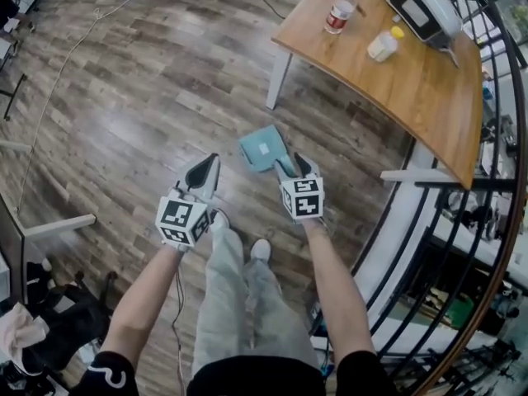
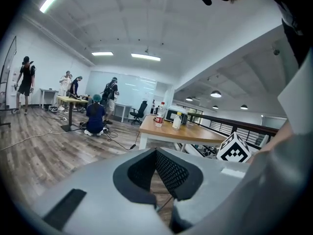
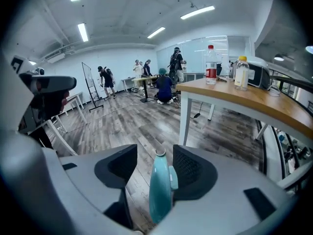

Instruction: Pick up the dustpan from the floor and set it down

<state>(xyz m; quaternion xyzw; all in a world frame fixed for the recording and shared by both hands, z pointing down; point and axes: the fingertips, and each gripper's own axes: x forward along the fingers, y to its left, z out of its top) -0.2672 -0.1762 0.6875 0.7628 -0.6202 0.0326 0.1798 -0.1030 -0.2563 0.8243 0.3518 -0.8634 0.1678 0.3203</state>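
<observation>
Lying flat: teal dustpan (image 1: 254, 157), white label (image 1: 265, 148)

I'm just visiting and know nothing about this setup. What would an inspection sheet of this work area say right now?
Surface: wood-plank floor.
Job's things: teal dustpan down by the floor, handle between the right tool's jaws.
Clutter: water bottle and yellow-capped bottle on wooden table.
Tools: left tool shut, empty; right tool open around the handle.
Cables: black cable on the floor.
Surroundings: black railing, people far off.
</observation>
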